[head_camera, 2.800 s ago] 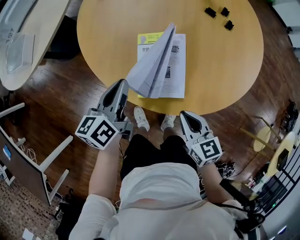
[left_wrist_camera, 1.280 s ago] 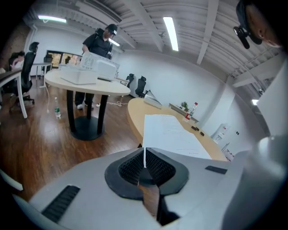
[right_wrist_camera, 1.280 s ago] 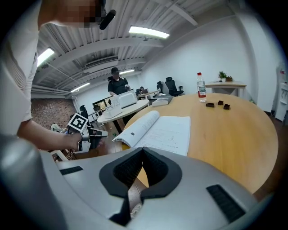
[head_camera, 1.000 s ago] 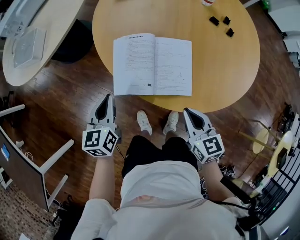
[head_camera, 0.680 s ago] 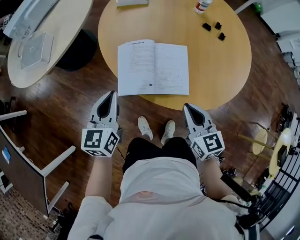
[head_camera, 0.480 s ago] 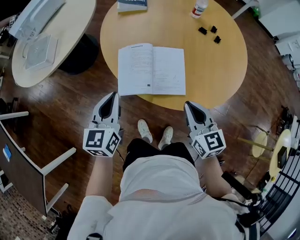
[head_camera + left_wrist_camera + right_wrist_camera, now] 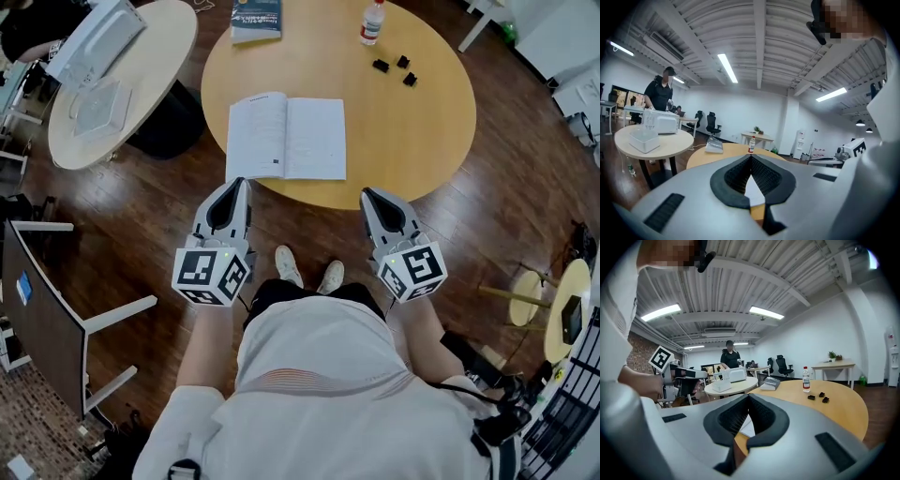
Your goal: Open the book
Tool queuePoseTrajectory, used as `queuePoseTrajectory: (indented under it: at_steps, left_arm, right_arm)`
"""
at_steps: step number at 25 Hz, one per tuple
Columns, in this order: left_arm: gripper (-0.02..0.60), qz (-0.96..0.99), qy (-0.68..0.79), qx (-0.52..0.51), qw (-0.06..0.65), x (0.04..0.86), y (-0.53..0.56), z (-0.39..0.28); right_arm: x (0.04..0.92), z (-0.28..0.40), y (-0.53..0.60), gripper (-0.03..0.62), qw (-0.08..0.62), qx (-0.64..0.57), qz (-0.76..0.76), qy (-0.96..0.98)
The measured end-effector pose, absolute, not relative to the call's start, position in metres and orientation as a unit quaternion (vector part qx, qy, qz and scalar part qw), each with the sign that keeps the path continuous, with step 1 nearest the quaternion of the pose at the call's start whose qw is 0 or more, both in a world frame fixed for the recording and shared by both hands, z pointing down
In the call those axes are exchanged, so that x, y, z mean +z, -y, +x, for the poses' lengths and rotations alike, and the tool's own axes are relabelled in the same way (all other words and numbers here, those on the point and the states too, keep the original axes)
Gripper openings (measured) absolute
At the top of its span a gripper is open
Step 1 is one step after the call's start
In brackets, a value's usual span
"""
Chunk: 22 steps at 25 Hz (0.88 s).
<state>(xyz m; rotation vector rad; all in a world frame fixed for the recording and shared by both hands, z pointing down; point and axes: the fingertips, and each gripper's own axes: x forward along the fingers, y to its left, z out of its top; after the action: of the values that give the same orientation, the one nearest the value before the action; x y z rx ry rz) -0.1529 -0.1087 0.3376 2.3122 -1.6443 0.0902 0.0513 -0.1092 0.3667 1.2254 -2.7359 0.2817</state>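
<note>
The book [image 7: 286, 138] lies open and flat, white pages up, on the near part of the round wooden table [image 7: 412, 141]. My left gripper [image 7: 238, 182] hangs just short of the table's near edge, below the book's left page, jaws shut and empty. My right gripper [image 7: 367, 193] is level with it, to the right of the book, also shut on nothing. In the left gripper view the shut jaws of the left gripper [image 7: 751, 156] frame a sliver of white page [image 7: 755, 192]. The right gripper [image 7: 747, 395] shows the same page [image 7: 748, 426] behind its closed tips.
A closed book [image 7: 256, 20], a bottle [image 7: 372, 21] and several small black pieces [image 7: 394, 67] sit at the table's far side. A second round table [image 7: 141, 56] with white boxes stands at left. A monitor [image 7: 33, 309] and white legs are lower left. A person [image 7: 660, 93] stands beyond.
The half-lifted pages have fallen flat, so the book lies fully open. Both grippers have risen and stay back from the table, and the view has pulled up and away.
</note>
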Motion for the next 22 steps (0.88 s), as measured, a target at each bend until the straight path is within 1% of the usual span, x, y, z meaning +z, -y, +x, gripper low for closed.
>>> queuePoseTrajectory:
  at_steps: [5,10,14,18,22]
  left_arm:
    - [0.011,0.808,0.574,0.031,0.131,0.308,0.090,-0.123]
    - [0.011,0.821,0.561,0.033,0.102,0.288,0.086,-0.108]
    - [0.011,0.828,0.551,0.032,0.096,0.283,0.086,-0.110]
    - [0.011,0.833,0.544,0.030,0.097,0.283,0.088,-0.123]
    - [0.011,0.834,0.544,0.037,0.081,0.283,0.086,-0.137]
  right_arm:
    - [0.336,0.065,0.100,0.003,0.048,0.074,0.385,0.919]
    - [0.310,0.077,0.102,0.003,0.031,0.049,0.398,0.916]
    - [0.300,0.076,0.105,0.003,0.031,0.035,0.416,0.908]
    - [0.292,0.061,0.110,0.003,0.035,0.021,0.423,0.905]
    - [0.289,0.049,0.111,0.003,0.038,0.015,0.428,0.903]
